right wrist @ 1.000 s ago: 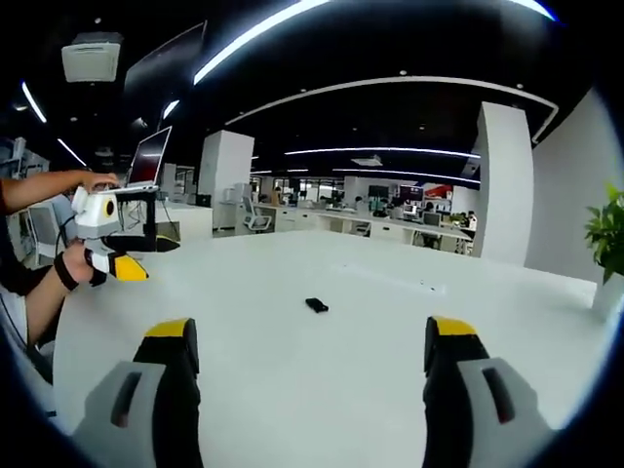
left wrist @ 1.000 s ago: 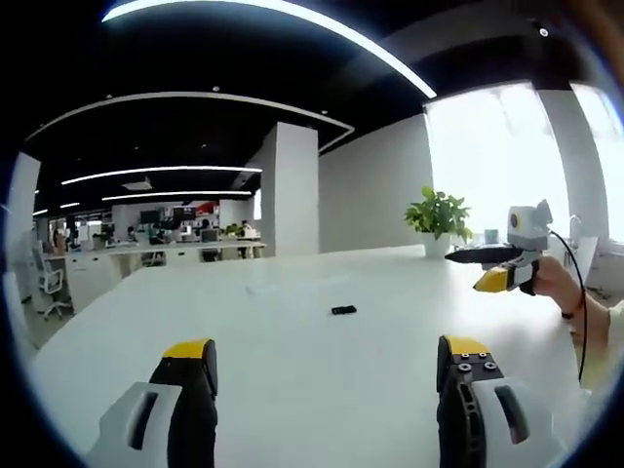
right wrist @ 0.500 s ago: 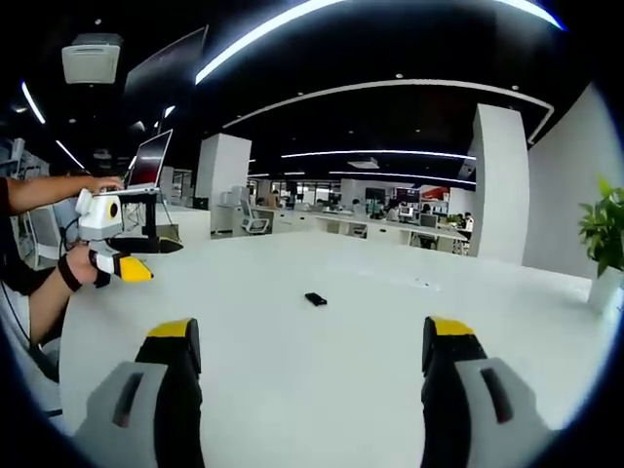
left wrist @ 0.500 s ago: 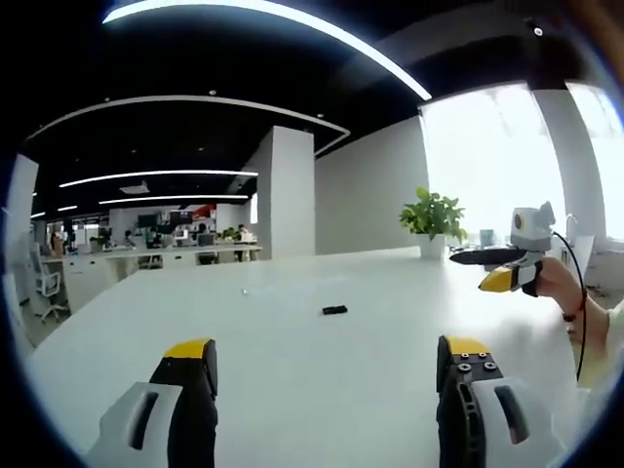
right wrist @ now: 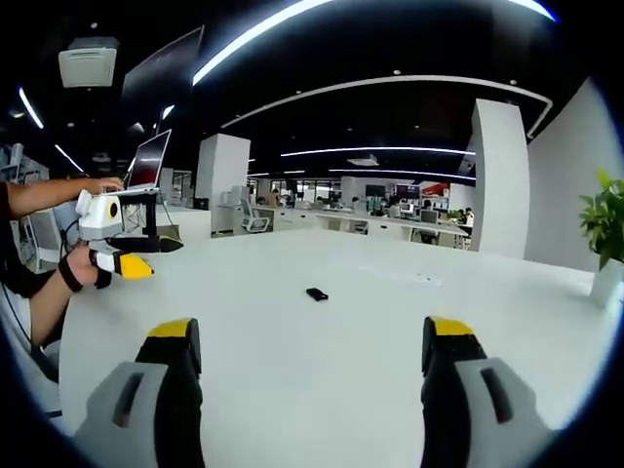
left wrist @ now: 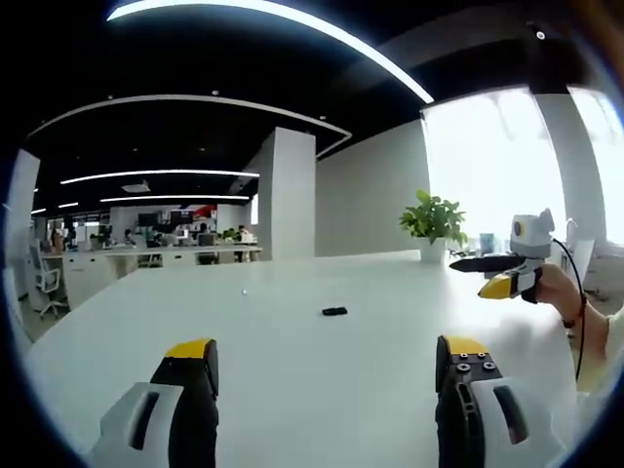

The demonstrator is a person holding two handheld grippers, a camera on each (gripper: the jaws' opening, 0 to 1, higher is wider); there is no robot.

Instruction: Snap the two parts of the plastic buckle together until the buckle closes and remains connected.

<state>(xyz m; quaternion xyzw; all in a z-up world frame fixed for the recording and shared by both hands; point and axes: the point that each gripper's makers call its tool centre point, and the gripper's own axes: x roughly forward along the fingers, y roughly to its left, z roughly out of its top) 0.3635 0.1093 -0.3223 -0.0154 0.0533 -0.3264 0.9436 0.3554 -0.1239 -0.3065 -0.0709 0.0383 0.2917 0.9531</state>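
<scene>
Now: buckle (left wrist: 334, 311) on table (left wrist: 292, 370); left gripper (left wrist: 327, 366) agape; right gripper (right wrist: 314, 363) agape

open-plan office, black ceiling with curved led light strips (left wrist: 292, 19). big white table (left wrist: 322, 361), white square column (left wrist: 291, 190), bright window (left wrist: 487, 161) with a potted plant (left wrist: 434, 219) in front, desks and chairs (right wrist: 255, 220) at the back.
</scene>
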